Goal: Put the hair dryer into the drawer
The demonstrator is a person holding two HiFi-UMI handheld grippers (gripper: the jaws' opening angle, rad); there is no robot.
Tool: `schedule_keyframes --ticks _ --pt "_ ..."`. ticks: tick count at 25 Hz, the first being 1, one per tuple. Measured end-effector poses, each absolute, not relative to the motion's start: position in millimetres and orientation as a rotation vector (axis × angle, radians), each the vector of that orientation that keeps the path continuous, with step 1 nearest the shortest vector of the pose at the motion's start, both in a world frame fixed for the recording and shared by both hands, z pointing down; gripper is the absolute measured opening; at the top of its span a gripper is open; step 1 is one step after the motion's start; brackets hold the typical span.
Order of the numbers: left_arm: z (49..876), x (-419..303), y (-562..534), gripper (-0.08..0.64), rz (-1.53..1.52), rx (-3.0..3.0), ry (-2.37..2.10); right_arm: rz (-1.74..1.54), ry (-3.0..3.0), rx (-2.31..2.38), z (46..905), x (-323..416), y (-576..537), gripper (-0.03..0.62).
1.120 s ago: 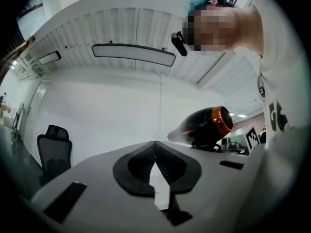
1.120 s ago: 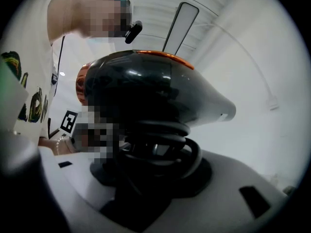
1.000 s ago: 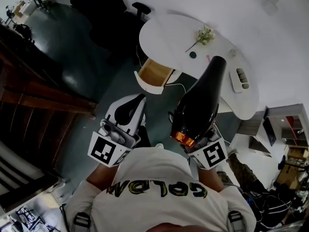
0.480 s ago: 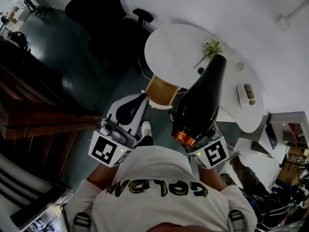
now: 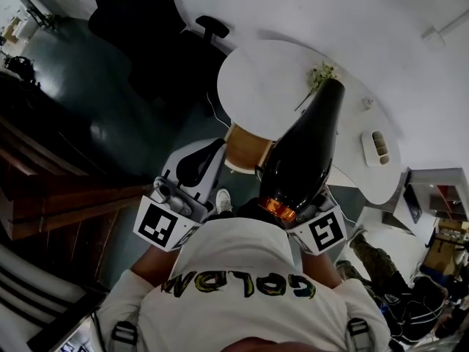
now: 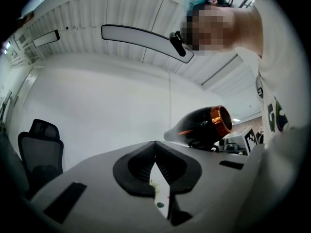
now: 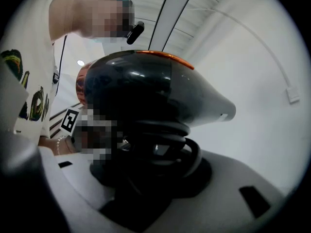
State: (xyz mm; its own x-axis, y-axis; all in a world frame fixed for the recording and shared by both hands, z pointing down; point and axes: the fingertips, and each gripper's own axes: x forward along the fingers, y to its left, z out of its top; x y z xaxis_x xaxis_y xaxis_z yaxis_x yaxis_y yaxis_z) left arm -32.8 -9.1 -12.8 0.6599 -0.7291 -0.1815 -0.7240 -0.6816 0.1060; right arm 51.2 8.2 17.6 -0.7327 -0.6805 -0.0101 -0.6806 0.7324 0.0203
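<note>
Head view: a person stands before a white table (image 5: 253, 79), holding 2 grippers at chest height. The right gripper (image 7: 150, 171) is clamped on the handle of the black hair dryer (image 5: 304, 152); the right gripper view shows its 2 jaws set wide and pressed against the handle, where the cord (image 7: 160, 135) is wound in loops. The dryer is carried in the air, nozzle pointing away from the person toward the table, and the orange ring at its rear end faces the person's shirt (image 5: 242, 270). In this view the nozzle tip overlaps the table's near edge beside a green sprig (image 5: 320, 75).

The left gripper (image 5: 212, 151) is held just left of the dryer, apart from it. The left gripper view shows its jaws pressed together at the tips, with nothing between them and only a thin slit lower down; the dryer appears to their right.

The drawer (image 5: 245, 147), wooden inside, stands open under the table's near edge, between the 2 grippers in the head view. The dryer is not in it. A black chair (image 5: 212, 28) stands at the table's far left.
</note>
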Motion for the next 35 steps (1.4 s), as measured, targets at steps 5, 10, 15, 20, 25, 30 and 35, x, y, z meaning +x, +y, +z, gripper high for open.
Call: schedule_keyframes --ticks 5,10,15,20,25,30,35 --pt "-15 -16 -17 0.011 -0.34 2.839 -1.232 0.042 2.923 -1.15 17 68 2 0.241" --pt "-13 1 -22 0.011 -0.325 2.825 -1.234 0.024 2.925 -1.147 17 85 -4 0.241" --pt "-7 17 -28 0.011 -0.325 2.811 -1.222 -0.001 2.946 -1.144 26 101 -7 0.241" --pt "6 22 -33 0.009 -0.294 2.804 -1.22 -0.035 2.962 -1.121 37 103 -12 0.241" --pt "28 20 -39 0.011 -0.247 2.768 -1.212 -0.122 3.003 -1.11 60 101 -14 0.241" --pt "65 23 -45 0.009 -0.161 2.73 -1.185 -0.186 3.059 -1.085 94 105 -21 0.241" --pt "107 38 -53 0.011 -0.09 2.66 -1.167 -0.297 3.117 -1.04 135 116 -24 0.241"
